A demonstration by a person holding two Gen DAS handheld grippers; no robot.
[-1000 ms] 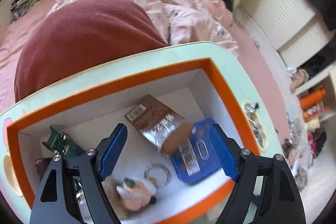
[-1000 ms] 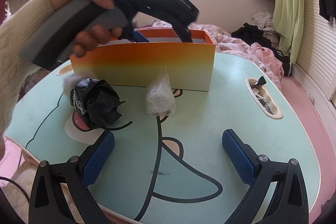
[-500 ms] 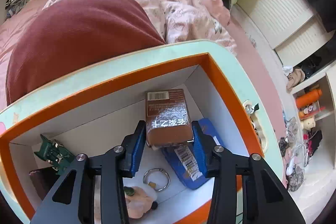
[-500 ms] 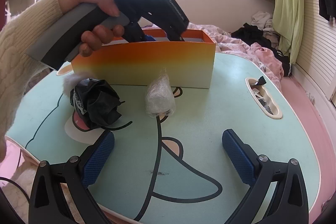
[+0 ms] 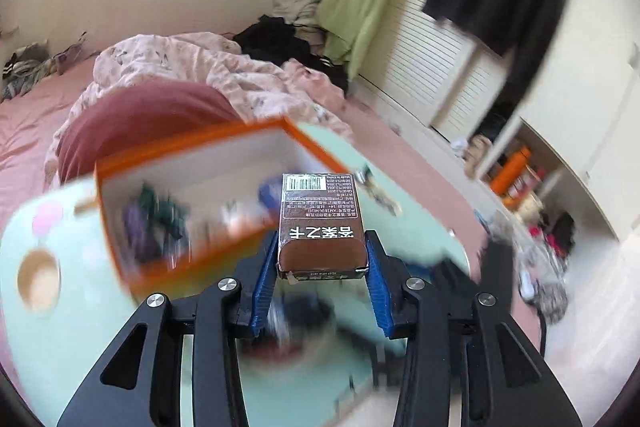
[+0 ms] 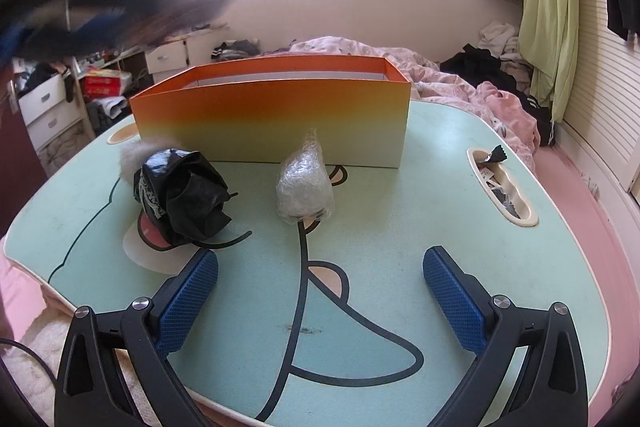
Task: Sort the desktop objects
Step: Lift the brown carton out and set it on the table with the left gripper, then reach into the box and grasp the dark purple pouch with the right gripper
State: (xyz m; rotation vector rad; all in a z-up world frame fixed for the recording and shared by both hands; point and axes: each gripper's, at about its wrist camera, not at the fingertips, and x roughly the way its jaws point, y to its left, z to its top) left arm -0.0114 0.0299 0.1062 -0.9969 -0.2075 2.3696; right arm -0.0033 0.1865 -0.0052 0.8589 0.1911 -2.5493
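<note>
**Sorting half done: brown pack lifted above the box**

Left gripper (image 5: 322, 277) is clenched on a small brown pack (image 5: 320, 227), with the blue pads pressing its two sides. The pack is in the air, above the near wall of the orange box (image 5: 192, 187), and its barcode end points away from the camera. The surroundings in this view are blurred, so the things inside the box are difficult to name; I can see only dark, green and blue shapes on the white floor of it.

Right gripper (image 6: 320, 291) is released and empty. Its jaws stand wide apart, low over the mint green table (image 6: 420, 187), and nothing is between them.

Two things lie on the table in front of the box, outside of it: a crumpled black bag (image 6: 184, 199) on the left and a clear plastic wrap bundle (image 6: 306, 187) near the middle. Both are just beside the front wall of the box, and they are apart from each other.

My judgement is that the sorting is in the middle. Several objects are already in the box, one pack is now in the left gripper and has no place yet, and the black bag and the plastic bundle are not handled yet. Where the brown pack must go, the pictures do not tell.
</note>
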